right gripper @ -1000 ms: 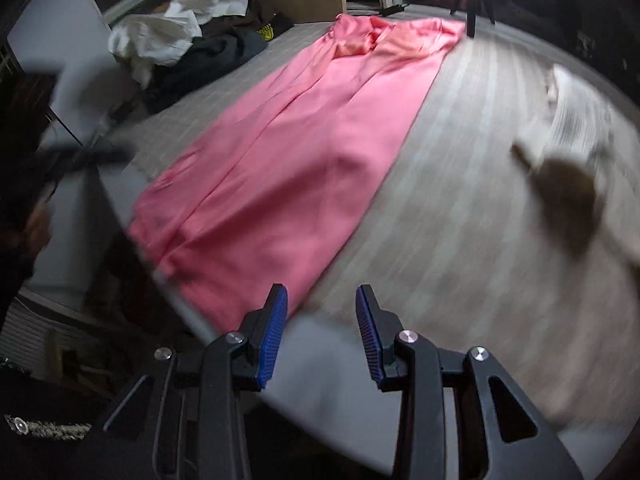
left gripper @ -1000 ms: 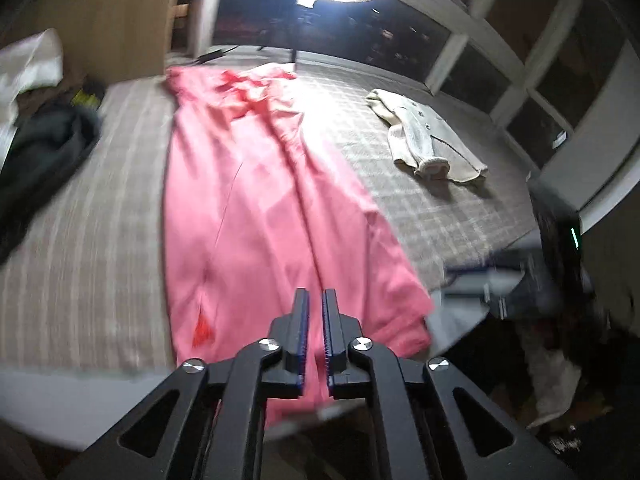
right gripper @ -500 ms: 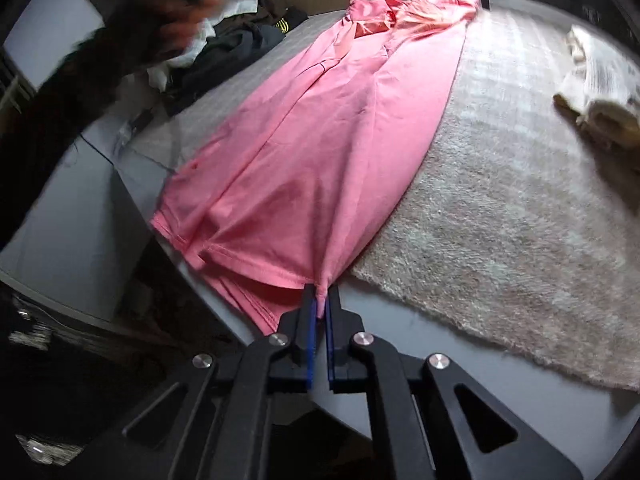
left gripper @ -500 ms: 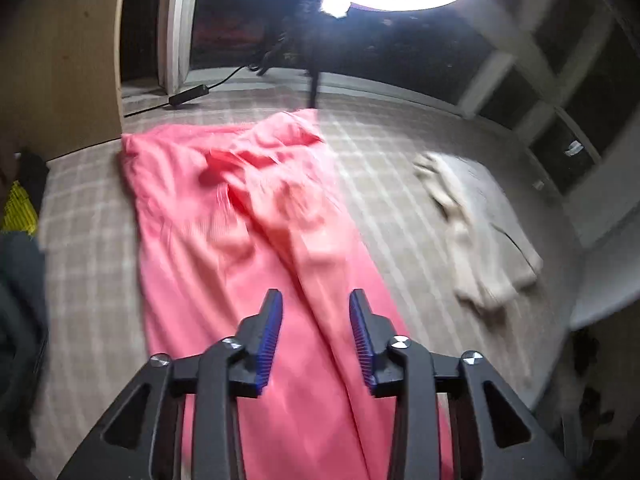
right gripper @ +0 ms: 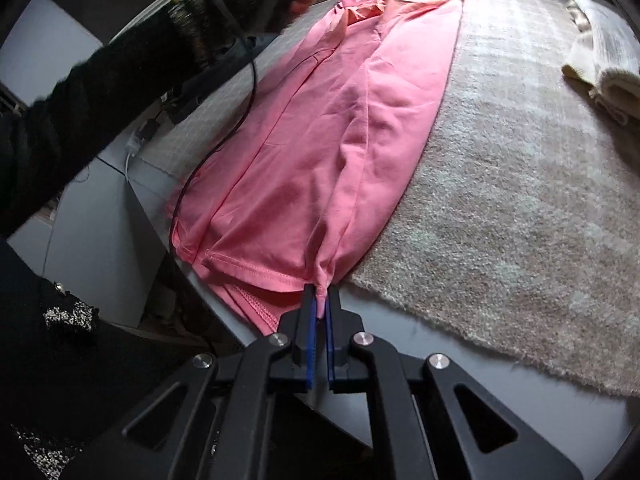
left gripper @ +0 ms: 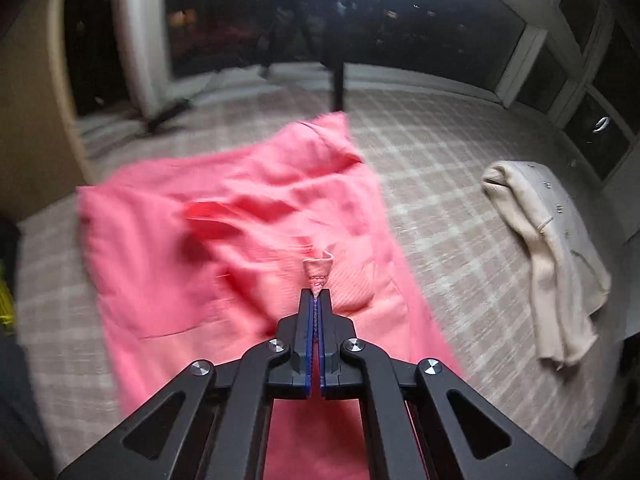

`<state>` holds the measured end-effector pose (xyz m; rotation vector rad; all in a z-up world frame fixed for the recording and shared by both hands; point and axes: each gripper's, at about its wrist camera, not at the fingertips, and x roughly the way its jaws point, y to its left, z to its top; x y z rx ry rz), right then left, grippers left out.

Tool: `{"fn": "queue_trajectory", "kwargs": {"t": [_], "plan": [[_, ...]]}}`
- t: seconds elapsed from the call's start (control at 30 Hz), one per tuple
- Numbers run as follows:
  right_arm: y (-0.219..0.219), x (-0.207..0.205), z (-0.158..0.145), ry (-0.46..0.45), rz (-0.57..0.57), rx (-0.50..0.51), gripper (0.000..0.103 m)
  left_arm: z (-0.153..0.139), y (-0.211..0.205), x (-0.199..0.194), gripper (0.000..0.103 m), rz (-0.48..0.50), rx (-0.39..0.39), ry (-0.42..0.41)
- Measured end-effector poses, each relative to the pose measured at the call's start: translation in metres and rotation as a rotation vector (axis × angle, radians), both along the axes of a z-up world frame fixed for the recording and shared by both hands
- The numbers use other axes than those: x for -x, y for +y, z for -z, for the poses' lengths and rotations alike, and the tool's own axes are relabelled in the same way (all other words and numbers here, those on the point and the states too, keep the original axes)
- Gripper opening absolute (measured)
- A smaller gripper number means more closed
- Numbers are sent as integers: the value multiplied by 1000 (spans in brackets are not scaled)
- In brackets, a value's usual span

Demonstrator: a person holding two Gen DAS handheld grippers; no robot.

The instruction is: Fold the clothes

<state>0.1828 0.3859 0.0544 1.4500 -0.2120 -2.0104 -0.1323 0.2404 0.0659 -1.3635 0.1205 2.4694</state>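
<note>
Now both of my claws have cloth in them, which was not so a second ago. My left gripper [left gripper: 316,300], which half a second back hung spread above the upper end of the pink garment [left gripper: 240,240], is pressed together on a small stitched tab or corner of it that sticks up just past the tips. My right gripper [right gripper: 319,300] had closed on the hem corner by half a second ago and stays clamped there, the fabric gathered into a little pucker between the blue pads. The pink garment [right gripper: 340,120] lies stretched long across the checked blanket [left gripper: 440,168], its lower hem hanging just over the near edge of the grey surface [right gripper: 480,380], its top end rumpled toward the window. A cream garment [left gripper: 552,240] lies well apart on my right, and a dark sleeve [right gripper: 100,100] reaches over the far side in the right view. With one pinch at each end, I judge a lengthwise fold is being set up, bringing hem and top together. My worry is the left pinch: it holds very little cloth and could slip when the weight comes on.
</note>
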Motion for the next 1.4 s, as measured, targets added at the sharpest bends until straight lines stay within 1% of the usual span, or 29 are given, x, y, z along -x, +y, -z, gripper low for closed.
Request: {"fn": "queue_trajectory", "kwargs": {"t": [0.07,0.13,0.17,0.2,0.23,0.27,0.3,0.37,0.53,0.63,0.73,0.8,0.9,1.0,1.03,1.07,1.13,1.2,1.3,1.37,1.4], "plan": [[1,-1,0,-4,11,8,4,3,-17,-1,2,-38,9,-12],[1,-2,1,-3,17,7,4,10,-27,5,3,-57,-1,-86],[0,-2,1,-1,20,5,4,11,-29,7,5,-64,-4,-111],[0,-3,0,1,23,2,4,8,-29,7,9,-60,-10,-111],[0,-3,0,2,25,-1,4,1,-29,6,17,-49,-18,-92],[0,-4,-1,6,29,-2,4,-6,-28,3,23,-38,-25,-69],[0,-6,-2,11,33,-3,4,-12,-29,1,30,-31,-28,-53],[0,-11,-6,18,38,20,4,-24,-29,-1,31,-20,-31,-34],[0,-20,-15,32,70,12,4,-63,-46,-26,31,24,-114,-12],[-1,-22,-17,42,101,1,4,-82,-63,-61,31,73,-99,19],[-4,-24,-18,35,141,11,4,-86,-92,-97,31,82,-65,-3],[-5,-25,-22,34,167,8,4,-86,-117,-129,31,75,-43,-18],[-4,-26,-25,18,200,-22,4,-77,-148,-184,31,71,-15,-67],[-3,-27,-28,2,233,-52,4,-59,-170,-236,31,60,26,-149],[-3,-27,-29,-3,244,-62,4,-50,-177,-253,31,47,22,-181],[-2,-27,-30,-9,255,-73,4,-40,-183,-265,31,31,1,-221],[-2,-27,-32,-19,277,-93,7,-15,-187,-284,31,10,-74,-303],[-1,-28,-34,-30,299,-113,12,11,-184,-291,31,-15,-124,-355],[-11,-17,-17,-78,306,-129,12,31,-172,-294,31,-11,-181,-387],[-19,-14,-7,-95,307,-175,15,35,-163,-297,31,11,-203,-392],[-19,-15,-6,-91,309,-182,18,36,-159,-298,35,20,-209,-391]]}}
